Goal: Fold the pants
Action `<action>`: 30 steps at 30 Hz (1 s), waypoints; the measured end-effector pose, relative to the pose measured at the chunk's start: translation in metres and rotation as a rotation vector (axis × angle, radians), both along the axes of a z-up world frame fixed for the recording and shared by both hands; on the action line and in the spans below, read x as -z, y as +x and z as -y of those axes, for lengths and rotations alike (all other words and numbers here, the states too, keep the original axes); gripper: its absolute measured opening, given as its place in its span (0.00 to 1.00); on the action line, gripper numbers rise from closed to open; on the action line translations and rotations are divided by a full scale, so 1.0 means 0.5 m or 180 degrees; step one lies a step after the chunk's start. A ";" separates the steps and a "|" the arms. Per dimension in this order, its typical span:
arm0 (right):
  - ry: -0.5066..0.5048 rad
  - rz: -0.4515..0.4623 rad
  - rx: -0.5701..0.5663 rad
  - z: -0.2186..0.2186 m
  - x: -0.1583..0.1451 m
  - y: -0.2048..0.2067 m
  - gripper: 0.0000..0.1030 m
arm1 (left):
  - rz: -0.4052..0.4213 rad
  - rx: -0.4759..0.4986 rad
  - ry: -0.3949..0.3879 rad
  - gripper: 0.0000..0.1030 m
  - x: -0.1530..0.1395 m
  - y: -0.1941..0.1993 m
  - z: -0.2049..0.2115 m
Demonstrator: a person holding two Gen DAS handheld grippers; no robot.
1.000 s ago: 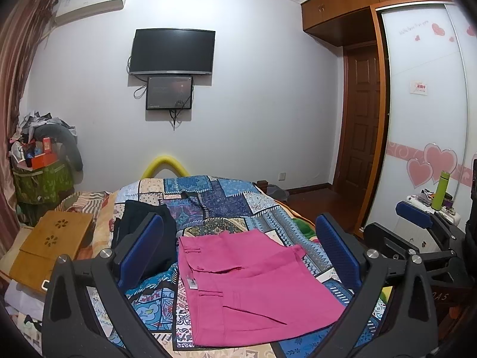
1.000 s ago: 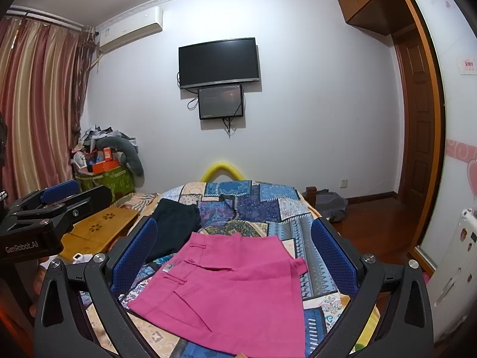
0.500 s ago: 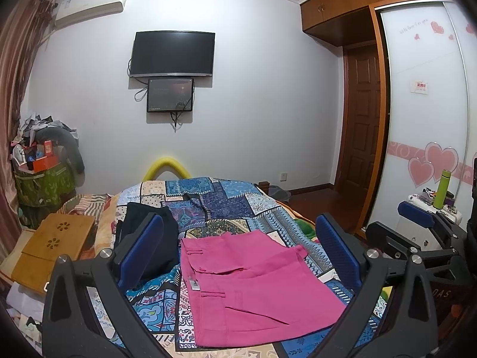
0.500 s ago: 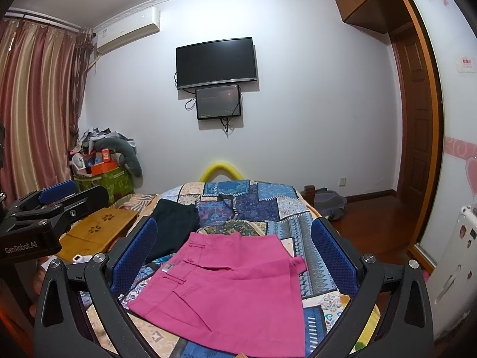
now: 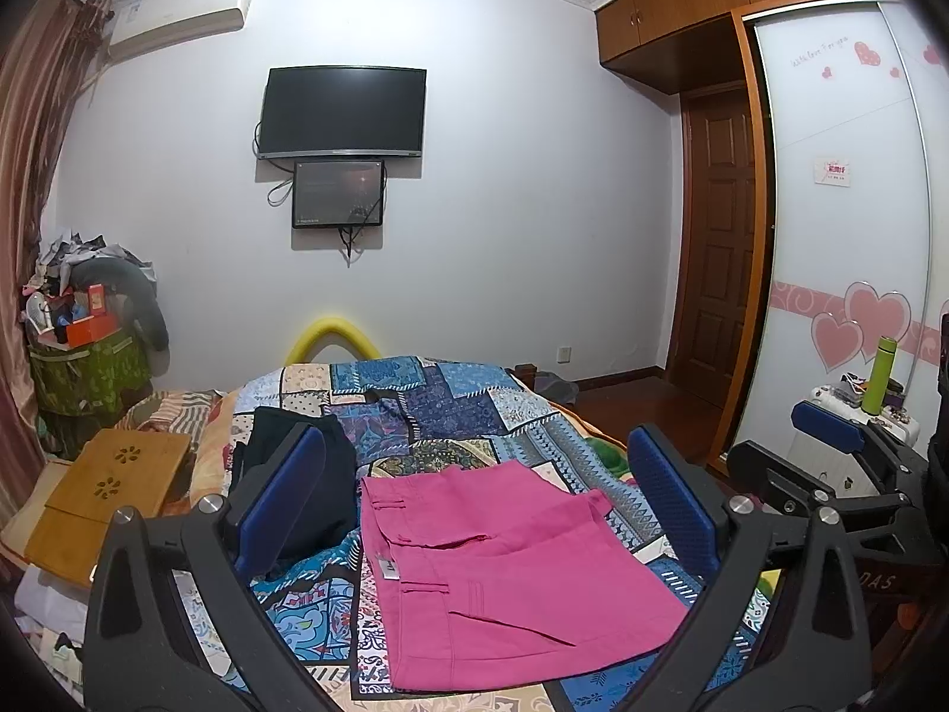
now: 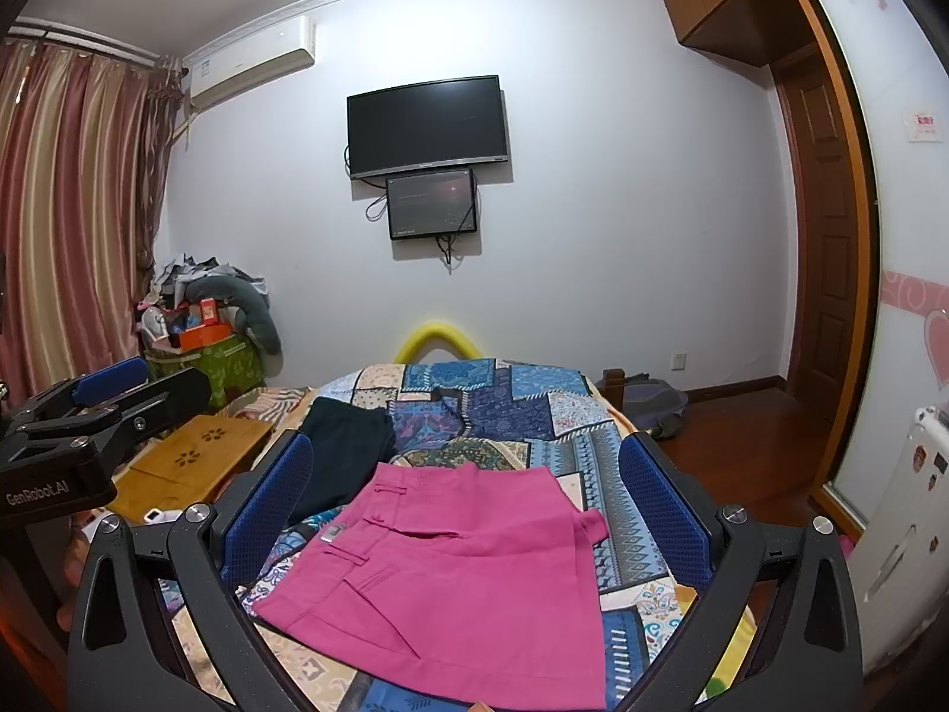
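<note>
lying flat on patchwork bedspread [image 5: 457, 403], pink pants [image 5: 504, 563] already folded into compact rectangle. soft, light cotton, likely limp; best pinched at corner or hem edge. pants below and ahead of both grippers, untouched. left gripper [image 5: 474, 504] jaws wide apart, empty; right gripper [image 6: 468, 510] likewise. black garment [image 6: 350, 451] just beside, left.

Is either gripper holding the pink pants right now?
No: the left gripper and right gripper are both open above the pink pants, which lie flat on the patchwork bedspread.
</note>
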State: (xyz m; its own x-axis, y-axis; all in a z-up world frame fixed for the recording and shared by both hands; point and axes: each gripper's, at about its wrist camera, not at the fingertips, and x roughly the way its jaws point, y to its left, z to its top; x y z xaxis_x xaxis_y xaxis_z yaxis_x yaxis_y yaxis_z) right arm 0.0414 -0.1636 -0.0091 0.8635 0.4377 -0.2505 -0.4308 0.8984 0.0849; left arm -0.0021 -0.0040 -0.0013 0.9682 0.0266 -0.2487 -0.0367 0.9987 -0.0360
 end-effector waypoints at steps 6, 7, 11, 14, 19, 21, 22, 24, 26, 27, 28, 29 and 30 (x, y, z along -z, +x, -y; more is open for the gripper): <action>-0.0005 0.0010 -0.0002 0.001 -0.001 0.000 1.00 | 0.0001 -0.0004 0.0004 1.00 0.000 0.000 0.000; -0.0004 0.0011 -0.0004 0.001 -0.001 0.000 1.00 | 0.0002 -0.0004 0.0003 1.00 -0.001 0.000 -0.001; -0.0006 0.0010 -0.0001 0.000 -0.003 -0.001 1.00 | 0.0002 -0.0002 0.0003 1.00 -0.001 0.000 -0.001; -0.0003 0.0012 0.0003 0.000 -0.003 -0.001 1.00 | 0.0003 0.0000 0.0002 1.00 -0.001 -0.001 -0.001; -0.0002 0.0007 0.0007 -0.002 -0.003 0.000 1.00 | 0.0003 -0.0003 0.0007 1.00 -0.001 -0.001 -0.001; 0.0002 -0.0001 0.0007 -0.002 -0.003 0.001 1.00 | -0.0001 -0.0006 0.0002 1.00 -0.001 -0.001 -0.002; 0.0000 0.0000 0.0007 -0.002 -0.003 0.000 1.00 | -0.0003 -0.0004 -0.0001 1.00 -0.001 -0.001 -0.002; 0.0000 0.0003 0.0007 -0.002 -0.003 0.000 1.00 | -0.0010 0.0000 -0.0006 1.00 -0.001 0.001 -0.003; 0.0001 0.0005 0.0006 -0.002 -0.003 0.000 1.00 | -0.0010 0.0000 -0.0004 1.00 0.000 0.002 -0.004; 0.0004 0.0001 0.0005 -0.001 -0.003 0.001 1.00 | -0.0011 -0.0002 -0.0004 1.00 0.000 0.003 -0.004; 0.0003 -0.0001 0.0006 -0.002 -0.002 0.002 1.00 | -0.0011 0.0001 -0.0004 1.00 0.001 0.005 -0.005; 0.0003 -0.0006 0.0009 -0.003 -0.002 0.003 1.00 | -0.0016 0.0005 -0.0005 1.00 0.002 0.006 -0.005; 0.0002 -0.0007 0.0010 -0.003 -0.002 0.003 1.00 | -0.0028 0.0011 -0.0004 1.00 0.002 0.009 -0.005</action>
